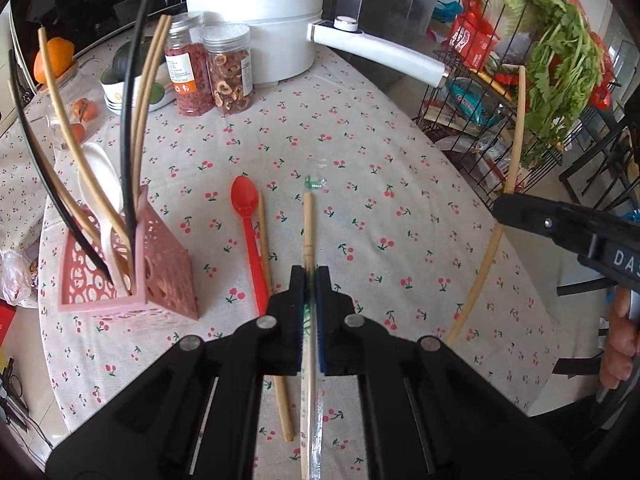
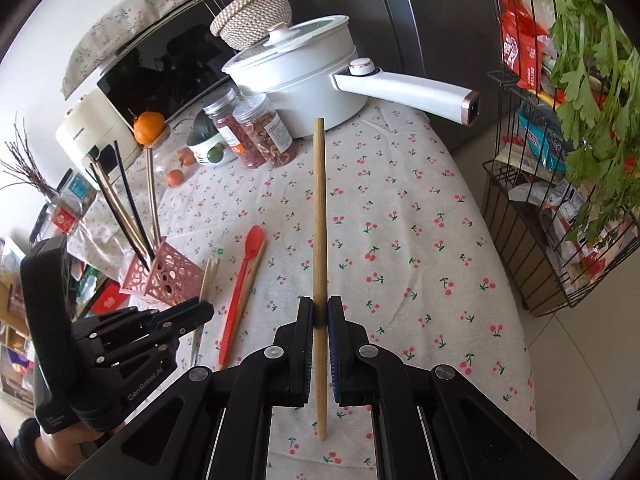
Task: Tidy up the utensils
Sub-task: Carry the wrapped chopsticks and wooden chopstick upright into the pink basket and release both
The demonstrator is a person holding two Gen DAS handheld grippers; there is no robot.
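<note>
Cherry-print tablecloth (image 1: 400,152) covers the table, with a white pot (image 1: 260,20) at the back and a pink holder (image 1: 132,276) of chopsticks at left. Both tongs tilt steeply downward: left gripper (image 1: 310,280) clenched on a wrapped chopstick pair (image 1: 308,224), right gripper (image 2: 320,312) clenched on a bamboo chopstick (image 2: 319,200). Between holder and left gripper lies a red spoon (image 1: 248,216)

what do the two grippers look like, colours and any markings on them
Both are matte black plastic linkages with round silver pivot pins. The left gripper and the right gripper have flat fingers lined with ribbed blue pads. Seen from the right wrist, the left body reads "GenRobot.AI" in pale letters; seen from the left wrist, the right body shows white letters "DAS", cut off at the edge. No cables or sleeves are clear.
</note>
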